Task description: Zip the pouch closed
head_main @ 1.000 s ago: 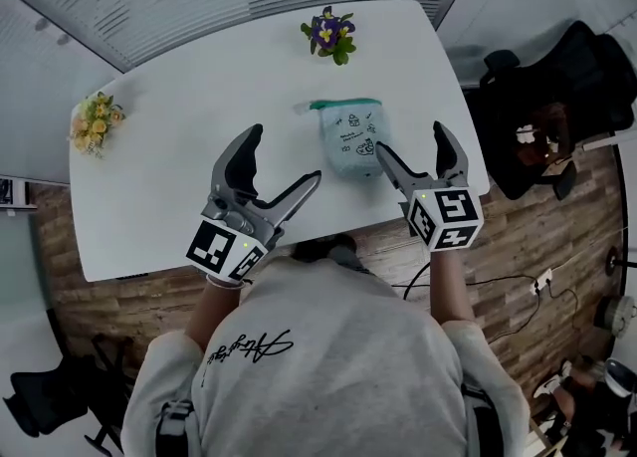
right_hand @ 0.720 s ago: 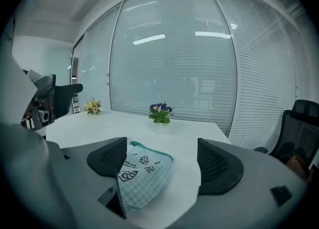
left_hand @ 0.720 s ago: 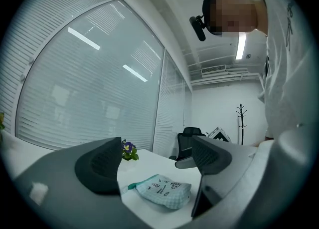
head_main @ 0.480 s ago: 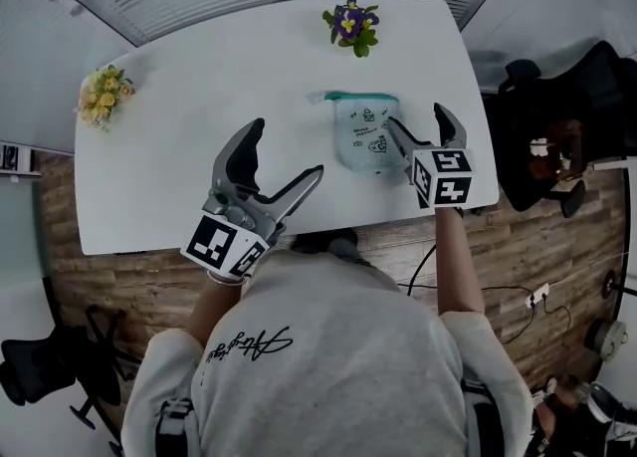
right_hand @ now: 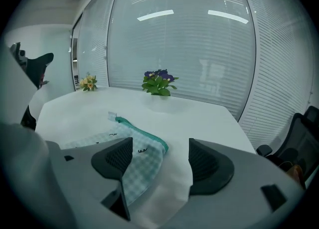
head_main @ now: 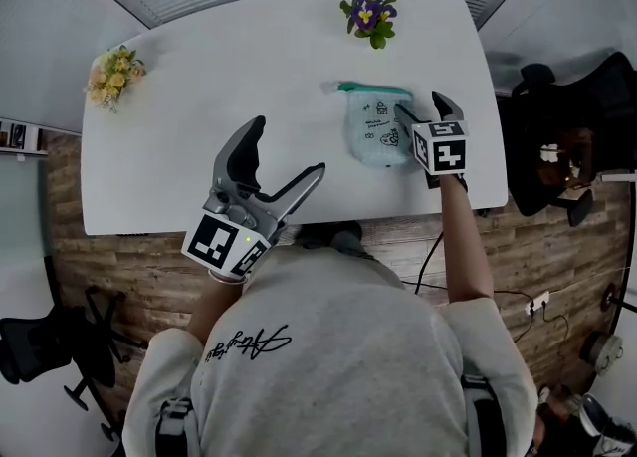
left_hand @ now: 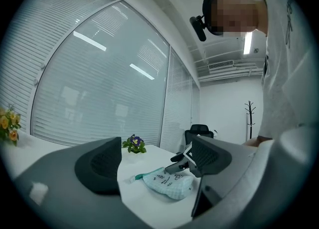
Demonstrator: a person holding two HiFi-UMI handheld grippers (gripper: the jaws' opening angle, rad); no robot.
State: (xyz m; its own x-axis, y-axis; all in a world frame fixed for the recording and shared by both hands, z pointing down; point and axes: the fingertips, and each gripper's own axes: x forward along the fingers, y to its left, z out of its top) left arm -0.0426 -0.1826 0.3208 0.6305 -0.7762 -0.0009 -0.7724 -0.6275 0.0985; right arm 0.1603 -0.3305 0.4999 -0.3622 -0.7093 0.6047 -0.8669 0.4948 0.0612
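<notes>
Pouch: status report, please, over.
Left gripper open, empty. Right gripper open at pouch, jaws have just been closing, pouch edge between them, not pinched. Nothing blocking.

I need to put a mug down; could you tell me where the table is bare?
The widest bare patch of table lies between the yellow flowers and the pouch. A narrower gap separates the purple flowers from the pouch. Crowded around the pouch, at right.

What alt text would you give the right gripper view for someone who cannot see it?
The right gripper holds its dark jaws apart, having just been closing them, with a corner of a pale checked pouch with a green zip between them on a white table. Far back stand purple flowers and yellow flowers, before window blinds.
</notes>
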